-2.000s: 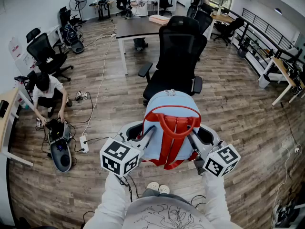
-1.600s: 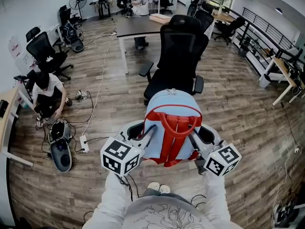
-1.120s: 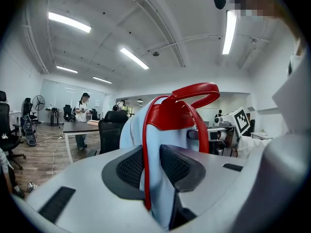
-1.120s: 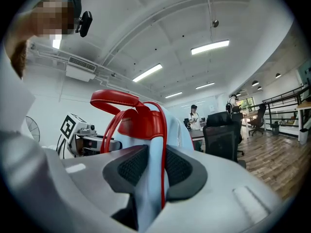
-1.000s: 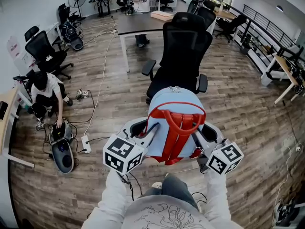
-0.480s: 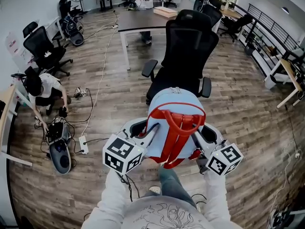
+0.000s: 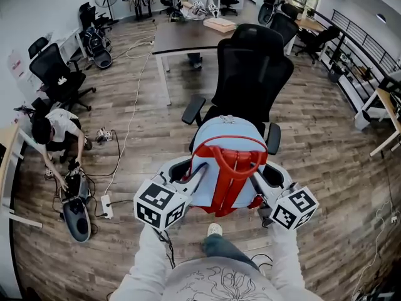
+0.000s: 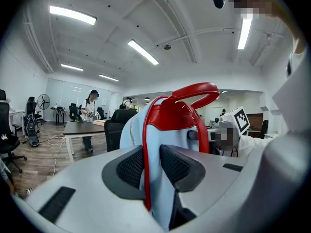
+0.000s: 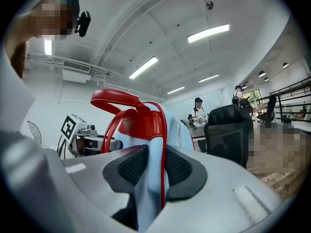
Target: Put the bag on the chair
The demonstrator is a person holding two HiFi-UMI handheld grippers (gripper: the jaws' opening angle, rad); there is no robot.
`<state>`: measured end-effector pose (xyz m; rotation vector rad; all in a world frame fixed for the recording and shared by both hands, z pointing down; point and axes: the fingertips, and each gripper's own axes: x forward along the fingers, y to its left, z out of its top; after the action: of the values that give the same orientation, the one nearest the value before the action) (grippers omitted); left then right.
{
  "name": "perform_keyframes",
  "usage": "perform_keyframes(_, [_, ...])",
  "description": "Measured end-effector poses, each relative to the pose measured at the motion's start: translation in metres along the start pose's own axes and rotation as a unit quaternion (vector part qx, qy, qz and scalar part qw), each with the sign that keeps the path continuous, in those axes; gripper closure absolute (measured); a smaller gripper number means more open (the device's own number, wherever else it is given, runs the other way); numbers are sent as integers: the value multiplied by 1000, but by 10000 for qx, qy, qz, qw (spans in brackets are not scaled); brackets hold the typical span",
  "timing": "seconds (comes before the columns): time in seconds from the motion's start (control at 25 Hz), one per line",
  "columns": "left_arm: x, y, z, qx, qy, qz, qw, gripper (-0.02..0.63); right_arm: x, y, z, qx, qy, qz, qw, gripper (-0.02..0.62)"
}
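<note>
A light blue backpack (image 7: 223,146) with red straps and a red top handle (image 7: 229,153) hangs in the air between my two grippers. My left gripper (image 7: 193,179) is shut on the bag's left edge (image 8: 153,178). On the other side my right gripper (image 7: 255,184) is shut on the right edge (image 9: 153,171). A black office chair (image 7: 254,68) with a high mesh back stands just beyond the bag, facing me; the bag hides its seat. Its armrests (image 7: 193,108) show at both sides of the bag.
A dark table (image 7: 185,37) with a cardboard box stands behind the chair, a person at its far side. At the left a person (image 7: 55,130) crouches over a device and cables on the wood floor. More chairs (image 7: 53,74) line the left wall; desks stand at the right.
I have walked closer to the black chair with the bag held the same way in both grippers. The crouching person at the left has shifted.
</note>
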<state>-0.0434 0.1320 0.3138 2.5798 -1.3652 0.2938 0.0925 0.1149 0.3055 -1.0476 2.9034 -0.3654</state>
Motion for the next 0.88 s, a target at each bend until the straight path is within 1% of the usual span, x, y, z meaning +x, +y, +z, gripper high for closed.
perform_keyframes(0.24, [58,30,26,40,-73,122,9999,502,38,-56,23,-97,-43,112,9999,480])
perform_keyframes(0.4, [89,47,34,39,2,142,9999,502,58,-87,28,-74,-9,120,9999,481])
perform_keyframes(0.68, [142,83,36,-26,189,47,9998,502,97,-134,24,81,76,40,9999,482])
perform_keyframes(0.88, [186,119,40,-67,253,-108,9996,500,133,-173,23,153,106,-120,9998,482])
